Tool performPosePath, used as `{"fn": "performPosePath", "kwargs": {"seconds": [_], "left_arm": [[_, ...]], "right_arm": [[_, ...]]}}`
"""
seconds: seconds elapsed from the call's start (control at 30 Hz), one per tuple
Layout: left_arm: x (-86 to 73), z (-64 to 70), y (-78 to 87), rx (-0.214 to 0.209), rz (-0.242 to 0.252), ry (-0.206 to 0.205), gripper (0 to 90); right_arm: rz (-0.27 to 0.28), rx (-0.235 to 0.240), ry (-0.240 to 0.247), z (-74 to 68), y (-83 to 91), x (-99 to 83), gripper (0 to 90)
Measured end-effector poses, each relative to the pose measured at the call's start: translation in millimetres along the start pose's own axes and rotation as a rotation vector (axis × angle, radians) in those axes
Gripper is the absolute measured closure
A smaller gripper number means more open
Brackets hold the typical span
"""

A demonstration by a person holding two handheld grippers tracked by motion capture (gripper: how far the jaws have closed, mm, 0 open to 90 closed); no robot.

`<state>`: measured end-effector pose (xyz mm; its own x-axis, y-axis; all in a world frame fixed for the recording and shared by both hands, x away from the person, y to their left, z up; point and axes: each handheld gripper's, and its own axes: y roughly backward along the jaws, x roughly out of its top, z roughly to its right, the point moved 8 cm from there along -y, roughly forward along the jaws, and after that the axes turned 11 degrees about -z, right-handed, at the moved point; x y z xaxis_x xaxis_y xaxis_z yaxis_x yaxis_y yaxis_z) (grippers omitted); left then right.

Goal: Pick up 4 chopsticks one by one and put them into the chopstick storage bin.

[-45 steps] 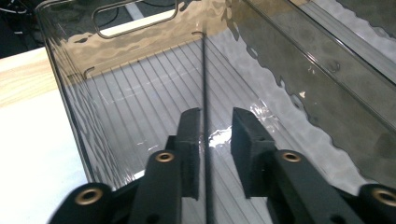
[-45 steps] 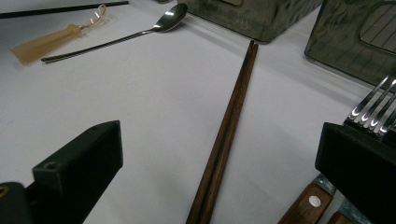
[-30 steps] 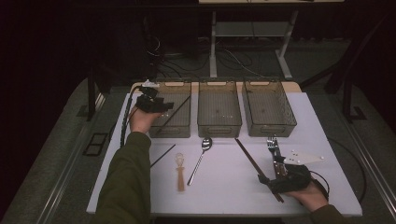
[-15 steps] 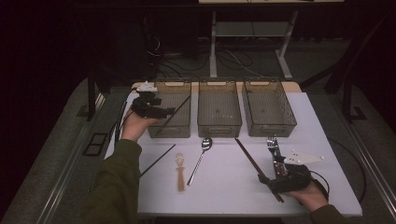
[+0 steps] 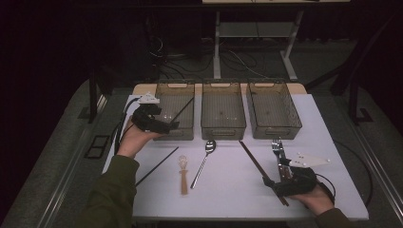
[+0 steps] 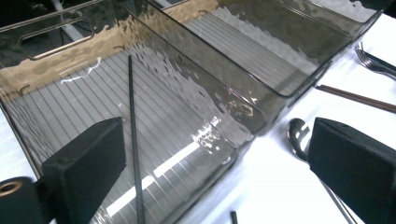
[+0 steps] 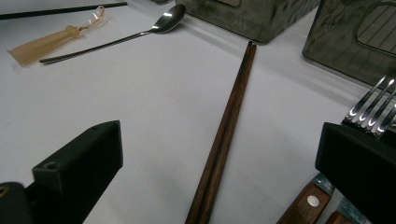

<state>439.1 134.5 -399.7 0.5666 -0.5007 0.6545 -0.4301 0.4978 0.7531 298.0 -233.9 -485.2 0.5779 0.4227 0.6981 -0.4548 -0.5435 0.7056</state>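
1. The left gripper (image 5: 167, 126) hovers with its jaws wide apart and nothing between them, at the near rim of the left bin (image 5: 187, 85), where one black chopstick (image 6: 133, 140) leans inside.
2. The right gripper (image 7: 219, 172), also spread and empty, straddles the brown chopsticks (image 7: 229, 126) lying near the table's (image 5: 228, 190) front right corner, beside the forks (image 7: 373, 109).
3. The brown chopsticks look light, stiff and smooth; as a pair they may roll or split apart.
4. Pinching both sticks together near mid-length seems safest, squarely across them.
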Motion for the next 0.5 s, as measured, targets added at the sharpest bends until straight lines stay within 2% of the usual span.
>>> {"fn": "performPosePath", "kwargs": {"seconds": [0.1, 0.27, 0.4, 0.5], "left_arm": [[-1.5, 4.6, 2.9, -0.004, 0.018, 0.015, 0.0], [-9.9, 14.6, 8.9, -0.015, 0.009, -0.017, 0.0], [-19.0, 22.9, 11.0, -0.018, 0.019, -0.014, 0.0], [-30.0, 27.4, 11.6, -0.018, 0.005, -0.02, 0.0]], "right_arm": [[0.0, 0.001, -0.005, 0.0, 0.2, 0.0, 0.5], [0.001, 0.002, -0.004, -0.6, 0.9, 0.1, 0.5], [0.003, 0.003, -0.006, -0.8, 1.1, 0.3, 0.5], [0.004, 0.003, -0.007, -0.6, 1.3, 0.6, 0.5]]}}
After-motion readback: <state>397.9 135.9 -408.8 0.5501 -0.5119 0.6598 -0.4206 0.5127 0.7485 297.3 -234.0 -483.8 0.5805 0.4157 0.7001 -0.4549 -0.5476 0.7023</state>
